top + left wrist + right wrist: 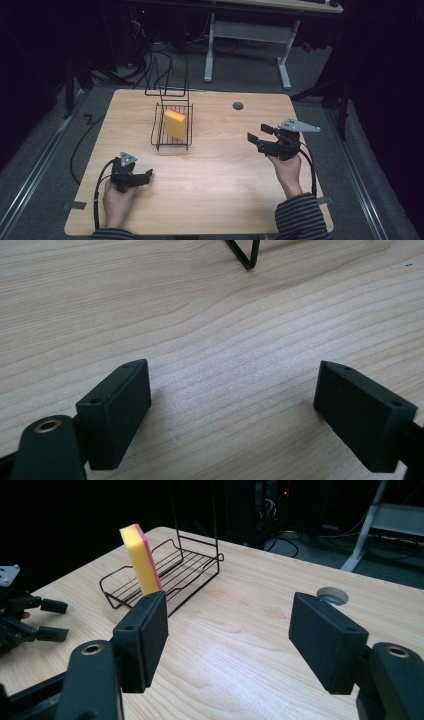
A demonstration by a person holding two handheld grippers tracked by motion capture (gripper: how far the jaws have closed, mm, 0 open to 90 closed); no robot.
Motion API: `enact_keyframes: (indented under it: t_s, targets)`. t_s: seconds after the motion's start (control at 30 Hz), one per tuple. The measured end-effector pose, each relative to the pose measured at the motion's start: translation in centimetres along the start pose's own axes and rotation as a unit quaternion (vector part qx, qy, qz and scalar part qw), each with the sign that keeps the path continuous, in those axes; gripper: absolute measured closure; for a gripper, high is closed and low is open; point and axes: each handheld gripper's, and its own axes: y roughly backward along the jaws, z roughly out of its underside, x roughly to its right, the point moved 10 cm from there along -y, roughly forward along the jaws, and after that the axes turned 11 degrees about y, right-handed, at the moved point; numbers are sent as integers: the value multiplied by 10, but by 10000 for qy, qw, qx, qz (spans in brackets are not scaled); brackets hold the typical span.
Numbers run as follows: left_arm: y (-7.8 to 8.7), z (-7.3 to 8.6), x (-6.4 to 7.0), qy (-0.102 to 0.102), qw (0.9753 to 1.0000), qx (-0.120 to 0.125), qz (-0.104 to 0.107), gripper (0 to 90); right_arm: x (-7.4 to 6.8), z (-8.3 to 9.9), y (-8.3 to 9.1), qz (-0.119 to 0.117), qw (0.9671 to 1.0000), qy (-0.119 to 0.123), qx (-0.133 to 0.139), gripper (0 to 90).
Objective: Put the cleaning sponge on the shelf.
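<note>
Sponge stands upright in wire rack mid table. Left gripper & right gripper both w/ jaws apart, holding nothing, well clear of rack

A sponge stands on edge in a wire rack toward the table's far side, between the left gripper and the right gripper nearer the person.

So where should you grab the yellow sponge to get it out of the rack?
Probably by its top edge, from above. The sponge stands on edge in the wire rack, so the top half pokes up free, while wires fence in the bottom. Squeeze across the thin way, one jaw on the yellow face, one on the pink. The right tool is open and faces it.
</note>
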Motion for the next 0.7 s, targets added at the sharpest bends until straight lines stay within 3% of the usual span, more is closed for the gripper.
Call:
enact_keyframes:
  t_s: [0.47,0.7]
  targets:
    - [0,0,0,-2,10000,-1,-1,159,8,30,24,252,9994,-256,4,336]
    - [0,0,0,-1,10000,-1,-1,159,9,44,28,319,9989,-342,-33,338]
